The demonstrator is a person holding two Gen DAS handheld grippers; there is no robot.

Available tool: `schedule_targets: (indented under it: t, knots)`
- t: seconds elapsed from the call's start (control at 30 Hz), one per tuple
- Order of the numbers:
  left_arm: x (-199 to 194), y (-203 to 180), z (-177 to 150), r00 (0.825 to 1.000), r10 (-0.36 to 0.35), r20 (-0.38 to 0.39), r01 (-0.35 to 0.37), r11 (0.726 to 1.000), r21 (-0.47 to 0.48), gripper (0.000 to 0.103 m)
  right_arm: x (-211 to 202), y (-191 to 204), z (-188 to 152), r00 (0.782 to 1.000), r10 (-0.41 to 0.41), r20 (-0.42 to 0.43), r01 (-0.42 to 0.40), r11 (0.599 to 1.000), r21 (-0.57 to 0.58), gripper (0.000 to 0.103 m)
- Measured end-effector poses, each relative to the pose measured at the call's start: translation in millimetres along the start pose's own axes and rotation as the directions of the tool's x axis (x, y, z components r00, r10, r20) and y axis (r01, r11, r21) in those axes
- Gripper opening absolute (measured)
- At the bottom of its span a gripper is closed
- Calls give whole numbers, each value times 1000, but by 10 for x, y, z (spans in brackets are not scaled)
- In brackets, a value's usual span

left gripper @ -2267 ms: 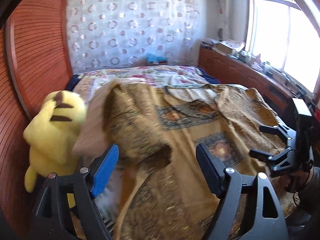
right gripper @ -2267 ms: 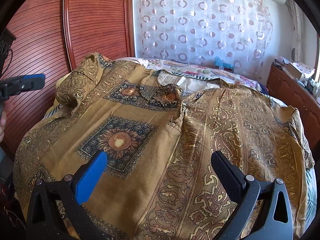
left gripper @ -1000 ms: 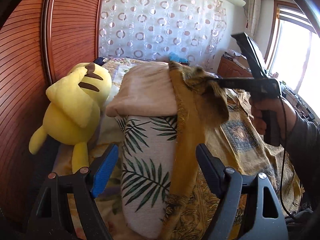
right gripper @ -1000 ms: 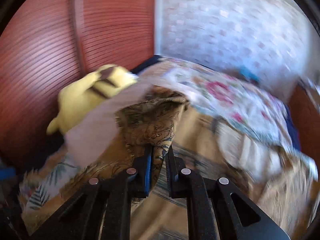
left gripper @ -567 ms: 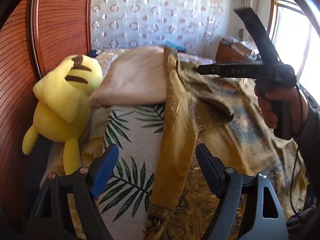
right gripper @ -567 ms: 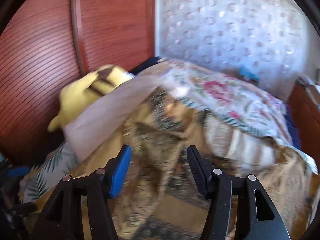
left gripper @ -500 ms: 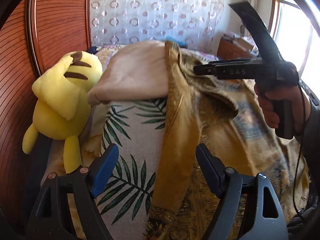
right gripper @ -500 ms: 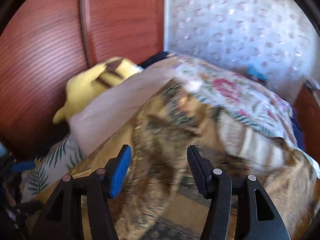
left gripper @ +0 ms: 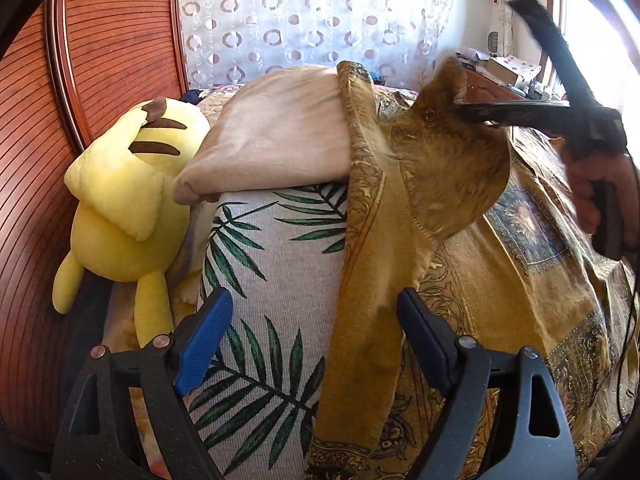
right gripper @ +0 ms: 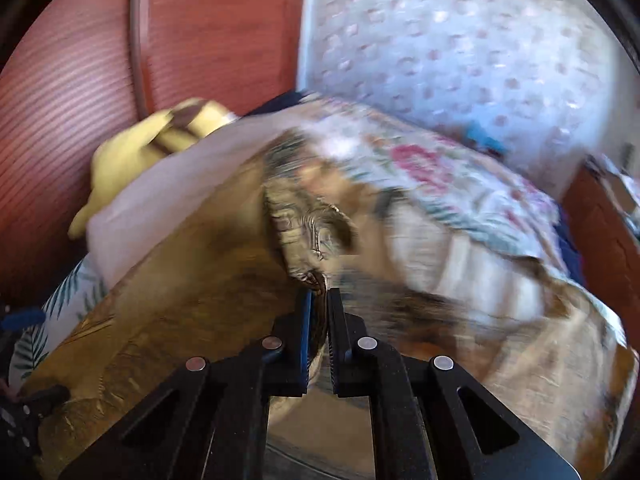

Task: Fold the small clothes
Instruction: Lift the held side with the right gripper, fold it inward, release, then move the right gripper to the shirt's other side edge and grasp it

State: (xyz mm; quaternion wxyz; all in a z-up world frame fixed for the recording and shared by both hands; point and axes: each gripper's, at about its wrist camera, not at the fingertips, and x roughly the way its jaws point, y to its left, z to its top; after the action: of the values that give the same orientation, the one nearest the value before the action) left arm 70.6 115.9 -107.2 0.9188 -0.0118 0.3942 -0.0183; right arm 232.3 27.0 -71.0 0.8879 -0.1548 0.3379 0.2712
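A mustard-gold patterned shirt (left gripper: 500,248) lies spread over the bed, one side draped over the pillows; it also shows in the right wrist view (right gripper: 200,288). My right gripper (right gripper: 319,294) is shut on a fold of the shirt near its edge and holds that part lifted; it also shows in the left wrist view (left gripper: 460,106) at the upper right, pinching the raised cloth. My left gripper (left gripper: 312,328) is open and empty, low in front of the leaf-print pillow, with the shirt's hanging edge between its fingers.
A leaf-print pillow (left gripper: 272,264) lies under a beige pillow (left gripper: 280,132). A yellow plush toy (left gripper: 120,200) leans on the wooden wardrobe (left gripper: 100,48) at left. A floral bedspread (right gripper: 440,176) covers the bed; a wooden cabinet (right gripper: 600,216) stands at right.
My right gripper, open half a second ago, has shut on the shirt's fold and lifted it. My left gripper has stayed open and hardly moved.
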Motion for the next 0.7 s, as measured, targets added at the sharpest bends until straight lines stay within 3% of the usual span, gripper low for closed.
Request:
schedule_targets:
  t: [0.1,0.17,0.23,0.3,0.5,0.7]
  knots:
    - [7,7,8,1000,1,2,-1,1000,-2,86,-184,-198,-120,1000,-1,8,0,997,74,8]
    - [1,6,12,1000,2,-1,-2,1000,-5,86,-290,-226,-192,1000,2,8,-3,996,85,21]
    - [-7,9,16,1000,0,-4,0,1000,-7,86,-381,-262,-258,999,-31,11,30,997,74,47]
    - [-32,23,29,1000,3,-1,-3,1000,-18,86,-498,-214,-283,1000,-9,25,7,997,77,55]
    - [-257,-100,172,997,-3,73,3,1000,-1,86,-750,-464,-491,999,19,48,-23,996,89,59]
    - [-310,-411,405,992,-57,115,52,998,39,86,-1000,-735,-744,999,-22,32,19,996,92,68]
